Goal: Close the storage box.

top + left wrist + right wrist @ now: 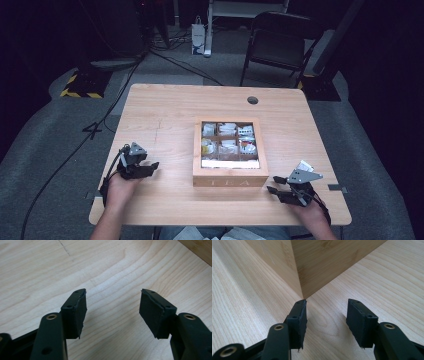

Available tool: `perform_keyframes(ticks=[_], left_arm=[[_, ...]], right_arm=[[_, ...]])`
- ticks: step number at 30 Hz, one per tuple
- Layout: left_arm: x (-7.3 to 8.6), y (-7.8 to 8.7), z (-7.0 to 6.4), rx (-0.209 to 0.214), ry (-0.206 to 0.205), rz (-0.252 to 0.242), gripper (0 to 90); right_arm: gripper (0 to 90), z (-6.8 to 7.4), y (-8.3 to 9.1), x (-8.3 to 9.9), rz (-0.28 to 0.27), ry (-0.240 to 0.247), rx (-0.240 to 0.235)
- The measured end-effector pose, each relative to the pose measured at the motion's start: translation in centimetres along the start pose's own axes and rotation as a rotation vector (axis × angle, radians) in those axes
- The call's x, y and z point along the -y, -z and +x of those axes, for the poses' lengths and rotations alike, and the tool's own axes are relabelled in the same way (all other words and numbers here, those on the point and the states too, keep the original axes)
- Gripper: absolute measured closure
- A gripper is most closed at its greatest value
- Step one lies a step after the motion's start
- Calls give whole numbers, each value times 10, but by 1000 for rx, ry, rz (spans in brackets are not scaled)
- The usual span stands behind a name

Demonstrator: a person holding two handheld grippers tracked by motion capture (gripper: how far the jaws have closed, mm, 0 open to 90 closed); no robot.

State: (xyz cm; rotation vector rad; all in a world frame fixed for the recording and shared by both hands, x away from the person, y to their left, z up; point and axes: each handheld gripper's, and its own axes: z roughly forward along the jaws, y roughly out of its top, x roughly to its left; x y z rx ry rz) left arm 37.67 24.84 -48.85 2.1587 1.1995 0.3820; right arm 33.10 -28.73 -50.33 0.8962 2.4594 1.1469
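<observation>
Light wooden table [160,120] carrying tea box [228,176], sachets showing; left gripper [145,169] and right gripper [278,185] flanking box, jaws spread, holding nothing, seemingly readying approach.

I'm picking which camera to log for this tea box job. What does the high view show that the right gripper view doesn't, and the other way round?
The high view alone shows the tea box's compartments of packets, the left gripper and the chair. The right gripper view alone shows the box's corner edge close up and the open right gripper's finger pads. Both show the box, the table and the right gripper.
</observation>
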Motion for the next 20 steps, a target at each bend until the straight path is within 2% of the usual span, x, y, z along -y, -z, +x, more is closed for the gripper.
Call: perform_keyframes(ticks=[3, 4, 6, 8, 9, 11, 12, 20], left_arm=[[0, -5, -1, 5, -12, 22, 354], [1, -7, -2, 1, -32, 10, 320], [1, -7, -2, 5, -39, 15, 307], [2, -9, -2, 5, -32, 0, 264], [4, -17, -3, 3, -52, -42, 145], [2, -19, -3, 10, -50, -28, 47], [0, -23, -5, -15, -22, -16, 3], [0, -23, -5, -18, -16, -17, 0]], right_arm=[[506, 0, 0, 0, -1, 1, 0], [506, 0, 0, 0, -1, 1, 0], [507, 0, 0, 0, -1, 1, 0], [506, 0, 0, 0, -1, 1, 0], [507, 0, 0, 0, -1, 1, 0], [506, 0, 0, 0, -1, 1, 0], [506, 0, 0, 0, 0, 0, 0], [504, 0, 0, 0, 0, 1, 1]])
